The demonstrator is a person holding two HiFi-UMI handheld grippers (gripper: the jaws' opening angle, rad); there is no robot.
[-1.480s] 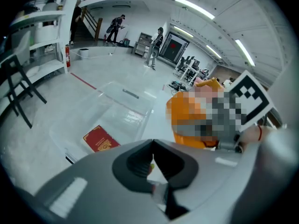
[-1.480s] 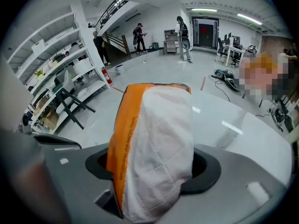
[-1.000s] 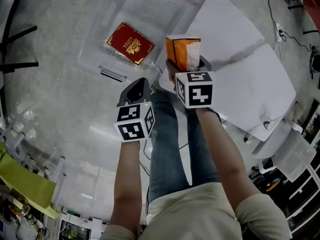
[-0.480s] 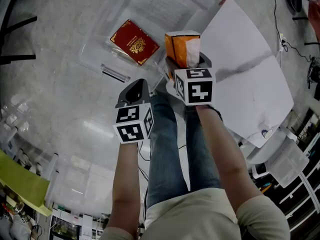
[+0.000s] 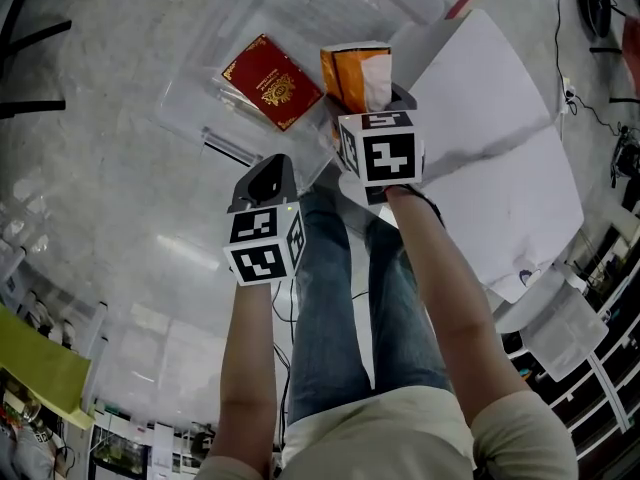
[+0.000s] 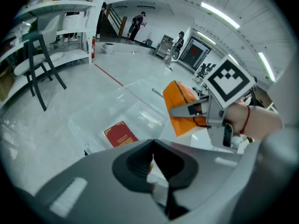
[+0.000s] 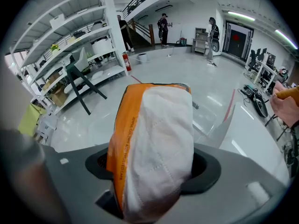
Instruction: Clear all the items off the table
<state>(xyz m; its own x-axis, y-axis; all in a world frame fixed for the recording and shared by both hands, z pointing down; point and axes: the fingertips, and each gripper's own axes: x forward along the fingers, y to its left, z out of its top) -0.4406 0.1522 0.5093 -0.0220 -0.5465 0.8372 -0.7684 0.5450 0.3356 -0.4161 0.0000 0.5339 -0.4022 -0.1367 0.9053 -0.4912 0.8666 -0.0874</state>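
Observation:
My right gripper [image 5: 372, 98] is shut on an orange and white tissue pack [image 5: 357, 76], held up over the near edge of a clear plastic bin [image 5: 300, 8] on the floor. In the right gripper view the tissue pack [image 7: 154, 148] fills the gap between the jaws. The left gripper view shows the same pack [image 6: 184, 107] from the side. A red booklet [image 5: 271, 81] lies flat inside the bin, also visible as the red booklet [image 6: 121, 135] in the left gripper view. My left gripper [image 5: 268, 183] is shut and empty, held lower left of the right one.
The white table [image 5: 500, 178] lies to the right of the bin, its top bare. My legs in jeans [image 5: 330, 298] are below the grippers. A black chair [image 6: 39, 64] and white shelving [image 7: 70, 45] stand across the pale floor. People stand far off in the hall.
The right gripper has carried the tissue pack up and left, further over the bin's edge. The left gripper has stayed nearly still.

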